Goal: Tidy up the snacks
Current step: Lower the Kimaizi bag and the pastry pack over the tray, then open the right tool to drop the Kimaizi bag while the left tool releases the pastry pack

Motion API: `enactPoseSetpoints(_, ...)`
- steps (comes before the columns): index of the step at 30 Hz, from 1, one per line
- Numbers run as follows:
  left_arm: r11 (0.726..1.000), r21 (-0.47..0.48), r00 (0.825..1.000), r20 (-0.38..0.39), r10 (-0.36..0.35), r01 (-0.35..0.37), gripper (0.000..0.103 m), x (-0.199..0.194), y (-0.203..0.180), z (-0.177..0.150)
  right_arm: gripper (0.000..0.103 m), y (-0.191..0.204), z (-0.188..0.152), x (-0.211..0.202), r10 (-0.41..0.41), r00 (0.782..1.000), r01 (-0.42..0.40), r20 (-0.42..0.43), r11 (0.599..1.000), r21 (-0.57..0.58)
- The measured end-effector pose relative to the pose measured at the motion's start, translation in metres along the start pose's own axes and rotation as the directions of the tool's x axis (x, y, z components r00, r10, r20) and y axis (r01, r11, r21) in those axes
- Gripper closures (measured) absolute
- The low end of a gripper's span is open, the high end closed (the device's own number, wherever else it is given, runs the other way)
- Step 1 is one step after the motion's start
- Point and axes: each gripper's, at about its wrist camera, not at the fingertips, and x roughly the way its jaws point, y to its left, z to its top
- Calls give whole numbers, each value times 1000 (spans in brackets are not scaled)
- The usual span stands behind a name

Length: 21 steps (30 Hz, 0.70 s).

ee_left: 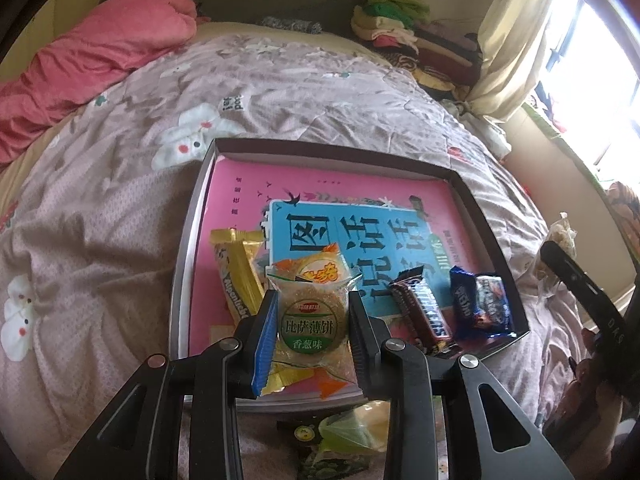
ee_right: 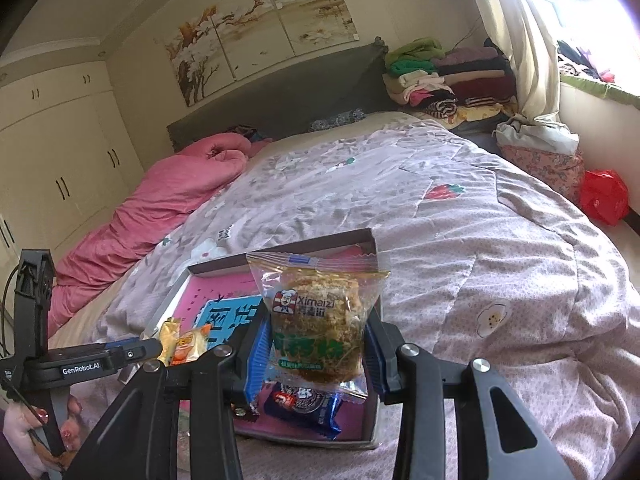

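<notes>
Shallow box (ee_left: 494, 224) lies on the bed's floral quilt (ee_left: 120, 208), lined with a pink and blue book cover. Inside, left to right: gold bar (ee_left: 236, 276), Snickers bar (ee_left: 424, 304), blue cookie packs (ee_left: 480, 304). Left gripper (ee_left: 312, 320): jaws clamped on a green-label cracker packet (ee_left: 310, 316), held over the box's near edge. More wrappers (ee_left: 352, 428) lie under it, near side. Right gripper (ee_right: 316, 344): jaws clamped on a Ximaizi cake packet (ee_right: 320, 312), above the box's right end, blue pack (ee_right: 308, 404) directly beneath. Pink duvet (ee_left: 80, 68) far left; folded clothes (ee_right: 448, 76) far right.
</notes>
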Motion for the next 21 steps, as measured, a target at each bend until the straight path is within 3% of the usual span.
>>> enactPoseSetpoints(21,999,40,1000,-28,0,1,69,13,-11,-7,62,26,-9,27,88,991,-93,-99,994,-52)
